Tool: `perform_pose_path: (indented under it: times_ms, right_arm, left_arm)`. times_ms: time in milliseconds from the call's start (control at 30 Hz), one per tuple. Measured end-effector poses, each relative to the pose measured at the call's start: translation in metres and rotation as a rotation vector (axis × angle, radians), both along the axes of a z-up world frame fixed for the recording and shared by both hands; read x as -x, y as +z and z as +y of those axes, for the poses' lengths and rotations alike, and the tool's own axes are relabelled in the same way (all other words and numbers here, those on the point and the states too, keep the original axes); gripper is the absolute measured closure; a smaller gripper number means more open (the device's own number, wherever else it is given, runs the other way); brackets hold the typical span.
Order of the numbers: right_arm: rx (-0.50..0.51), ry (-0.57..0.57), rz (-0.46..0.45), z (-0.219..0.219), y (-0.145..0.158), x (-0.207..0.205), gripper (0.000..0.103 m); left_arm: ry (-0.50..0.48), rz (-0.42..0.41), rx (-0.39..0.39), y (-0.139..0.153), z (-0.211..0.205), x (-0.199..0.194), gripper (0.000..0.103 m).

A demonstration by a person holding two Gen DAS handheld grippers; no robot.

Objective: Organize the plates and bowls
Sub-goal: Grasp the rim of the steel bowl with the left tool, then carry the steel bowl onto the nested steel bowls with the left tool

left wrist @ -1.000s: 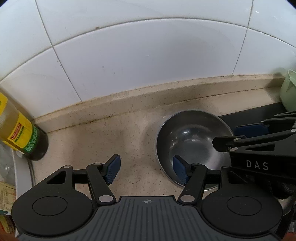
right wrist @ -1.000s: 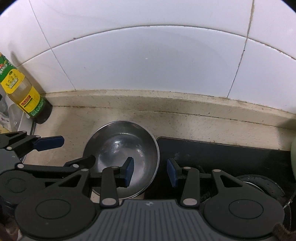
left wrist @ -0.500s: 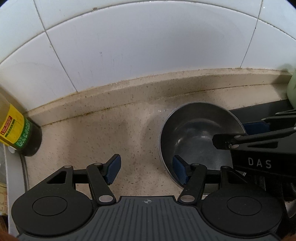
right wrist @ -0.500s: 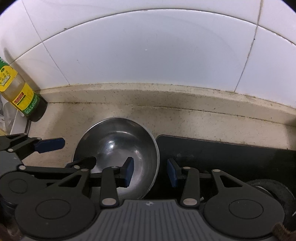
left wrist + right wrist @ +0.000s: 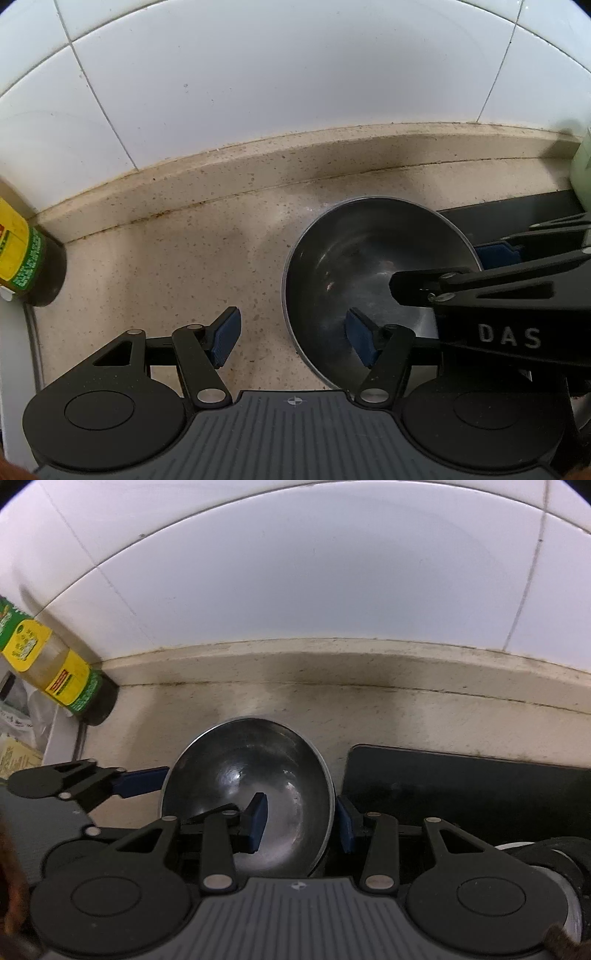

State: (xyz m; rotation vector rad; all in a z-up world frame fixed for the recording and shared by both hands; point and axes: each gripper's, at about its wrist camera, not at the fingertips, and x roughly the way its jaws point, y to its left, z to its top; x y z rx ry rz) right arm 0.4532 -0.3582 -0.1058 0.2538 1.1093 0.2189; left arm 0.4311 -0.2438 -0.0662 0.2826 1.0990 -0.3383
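Observation:
A stainless steel bowl (image 5: pixel 365 273) sits on the beige speckled counter near the tiled wall; it also shows in the right wrist view (image 5: pixel 247 775). My left gripper (image 5: pixel 291 336) is open and straddles the bowl's left rim, one blue pad inside the bowl and one outside on the counter. My right gripper (image 5: pixel 301 825) is open and straddles the bowl's right rim, its left pad inside and its right pad outside. The right gripper's body (image 5: pixel 498 295) covers the bowl's right side in the left wrist view.
A black stove top (image 5: pixel 461 786) lies right of the bowl. An oil bottle with a yellow-green label (image 5: pixel 62 672) stands at the wall on the left. A pale green container (image 5: pixel 581 166) is at the far right. A metal burner ring (image 5: pixel 546 871) sits lower right.
Both grippers have moved closer around the bowl. The right gripper's pads now sit either side of the bowl's right rim. The bowl looks larger and nearer in both views.

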Motion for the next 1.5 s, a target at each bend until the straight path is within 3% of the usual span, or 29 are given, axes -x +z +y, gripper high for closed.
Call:
perform_pose_path:
  times_ms: [133, 233, 300, 833, 1167, 1500]
  right_arm:
    - [0.007, 0.008, 0.008, 0.003, -0.005, -0.002, 0.067]
    - [-0.011, 0.015, 0.014, 0.003, -0.007, -0.003, 0.072]
    - [-0.026, 0.017, 0.021, 0.002, -0.006, -0.003, 0.077]
    - [-0.067, -0.008, -0.023, -0.006, 0.016, 0.003, 0.078]
    - [-0.069, 0.007, -0.078, 0.003, 0.052, 0.016, 0.078]
    - [-0.056, 0.064, -0.154, 0.034, 0.102, 0.043, 0.078]
  left_arm:
    - [-0.02, -0.005, -0.001, 0.0, -0.002, 0.003, 0.036]
    - [-0.031, 0.015, 0.032, 0.001, -0.003, 0.004, 0.047]
    - [-0.028, 0.008, 0.024, 0.002, -0.004, 0.005, 0.046]
    - [-0.02, -0.072, 0.068, 0.033, -0.001, 0.012, 0.046]
    - [0.0, -0.141, 0.088, 0.067, 0.014, 0.028, 0.045]
    - [0.046, -0.239, 0.093, 0.111, 0.045, 0.069, 0.044]
